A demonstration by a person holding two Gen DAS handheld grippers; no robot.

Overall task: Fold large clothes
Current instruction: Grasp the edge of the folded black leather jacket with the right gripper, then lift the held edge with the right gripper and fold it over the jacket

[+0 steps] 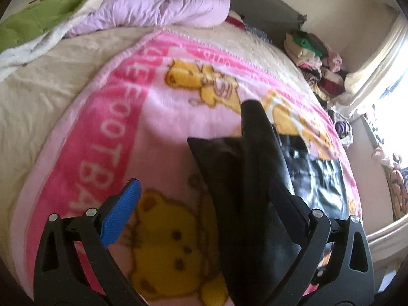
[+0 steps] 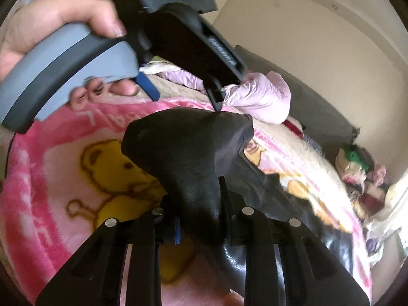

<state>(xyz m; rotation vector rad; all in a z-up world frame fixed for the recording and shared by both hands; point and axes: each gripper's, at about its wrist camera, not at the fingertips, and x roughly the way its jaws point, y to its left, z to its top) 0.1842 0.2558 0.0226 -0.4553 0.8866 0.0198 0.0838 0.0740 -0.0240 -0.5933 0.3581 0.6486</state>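
Left wrist: pink bear blanket covers bed; clothes pile beside wall.

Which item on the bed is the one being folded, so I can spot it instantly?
Find the pink cartoon-bear blanket spread over the bed. The black leather-look garment lies on it, partly lifted, pinched in the right gripper. It is the only dark, glossy item; the lilac quilt behind is pale and puffy.

I am working in a home bedroom: a bed spread with a pink cartoon-bear blanket, a rumpled lilac quilt at its head, piled clothes in the corner beside a bright window.
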